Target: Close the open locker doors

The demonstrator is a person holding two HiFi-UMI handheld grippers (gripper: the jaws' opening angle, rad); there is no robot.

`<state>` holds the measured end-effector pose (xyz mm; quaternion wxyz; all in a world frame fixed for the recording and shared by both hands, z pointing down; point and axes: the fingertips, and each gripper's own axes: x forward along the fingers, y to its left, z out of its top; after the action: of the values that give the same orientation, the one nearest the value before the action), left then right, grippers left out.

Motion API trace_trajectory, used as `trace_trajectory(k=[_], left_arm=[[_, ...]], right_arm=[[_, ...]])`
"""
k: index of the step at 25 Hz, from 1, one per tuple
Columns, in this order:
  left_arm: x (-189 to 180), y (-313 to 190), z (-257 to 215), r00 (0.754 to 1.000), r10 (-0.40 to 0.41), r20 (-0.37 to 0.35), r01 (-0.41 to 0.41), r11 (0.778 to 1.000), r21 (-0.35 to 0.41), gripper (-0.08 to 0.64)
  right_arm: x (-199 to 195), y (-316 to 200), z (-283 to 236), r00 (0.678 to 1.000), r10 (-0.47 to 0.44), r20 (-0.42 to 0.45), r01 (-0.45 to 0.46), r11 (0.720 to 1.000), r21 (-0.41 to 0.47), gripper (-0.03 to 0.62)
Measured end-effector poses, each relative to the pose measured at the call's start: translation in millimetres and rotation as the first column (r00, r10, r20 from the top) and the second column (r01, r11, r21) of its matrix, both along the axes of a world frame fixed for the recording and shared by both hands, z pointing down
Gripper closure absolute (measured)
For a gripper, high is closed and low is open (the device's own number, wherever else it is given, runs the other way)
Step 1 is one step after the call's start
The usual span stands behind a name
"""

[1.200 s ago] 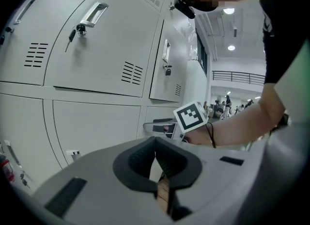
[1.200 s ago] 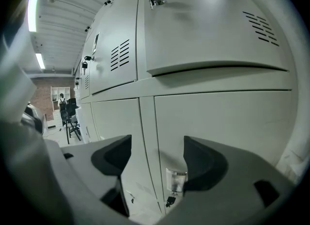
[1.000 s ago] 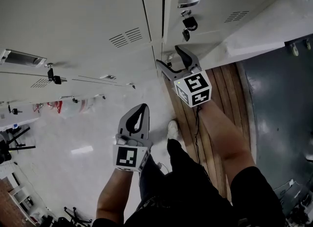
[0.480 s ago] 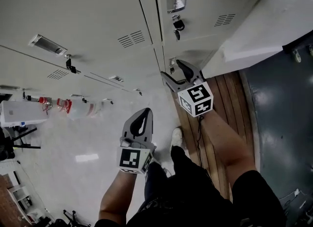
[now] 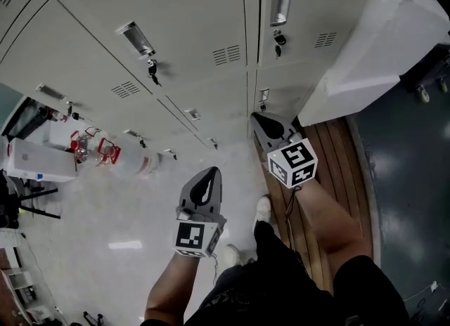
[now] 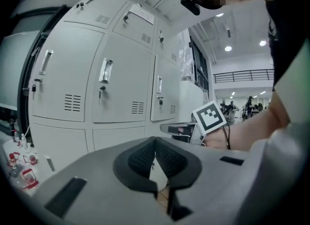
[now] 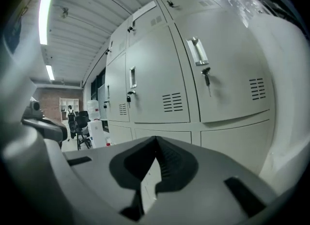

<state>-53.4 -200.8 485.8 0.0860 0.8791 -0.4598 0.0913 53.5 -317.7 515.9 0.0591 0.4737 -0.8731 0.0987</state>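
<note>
Left tool point(image 5: 209, 173): jaws closed together, nothing between them, pointing toward the lockers. Right tool point(image 5: 258, 118), just to its right and farther forward, has just closed its jaws, also on nothing; its tip is near the lowest row of lockers. Beyond both, the grey locker doors point(image 5: 204, 29) facing the tools stand shut, with keys point(image 5: 278, 43) hanging below metal handles point(image 5: 280, 5). Wooden boards point(image 5: 330, 149) run along the floor at right.

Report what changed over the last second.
The right gripper had its jaws spread wide a second ago. They have just closed, with nothing between them. The head view now takes in more of the lockers, up to their handles. The left gripper stayed shut and empty, and the locker doors in view stayed closed.
</note>
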Motion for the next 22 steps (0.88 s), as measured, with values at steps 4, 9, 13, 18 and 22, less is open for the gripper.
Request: trace_trajectory(k=[4, 9, 13, 18, 22], left_arm=[[-54.1, 49.2, -17.8, 0.999, -0.039, 0.007, 0.039, 0.999, 0.008, 0.555], [-91.9, 108.8, -37.5, 0.996, -0.092, 0.007, 0.092, 0.995, 0.031, 0.555], [-83.8, 137.5, -48.1, 0.991, -0.135, -0.011, 0.135, 0.988, 0.077, 0.555], [-191.7, 189.7, -67.2, 0.991, -0.135, 0.003, 0.134, 0.987, 0.084, 0.555], [-201.9, 217.7, -72.0, 0.990, -0.143, -0.015, 0.143, 0.987, 0.077, 0.555]], right_arm=[[-37.0, 53.9, -31.1, 1.000, 0.023, -0.007, -0.023, 1.000, 0.009, 0.592], [-53.8, 125.2, -64.5, 0.997, 0.032, -0.064, -0.028, 0.998, 0.052, 0.592], [-34.0, 169.6, -83.7, 0.996, 0.034, -0.078, -0.026, 0.995, 0.097, 0.592], [-135.5, 238.4, -96.6, 0.995, 0.058, -0.081, -0.052, 0.996, 0.075, 0.592], [-144.2, 276.5, -98.3, 0.994, 0.059, -0.088, -0.053, 0.997, 0.062, 0.592]])
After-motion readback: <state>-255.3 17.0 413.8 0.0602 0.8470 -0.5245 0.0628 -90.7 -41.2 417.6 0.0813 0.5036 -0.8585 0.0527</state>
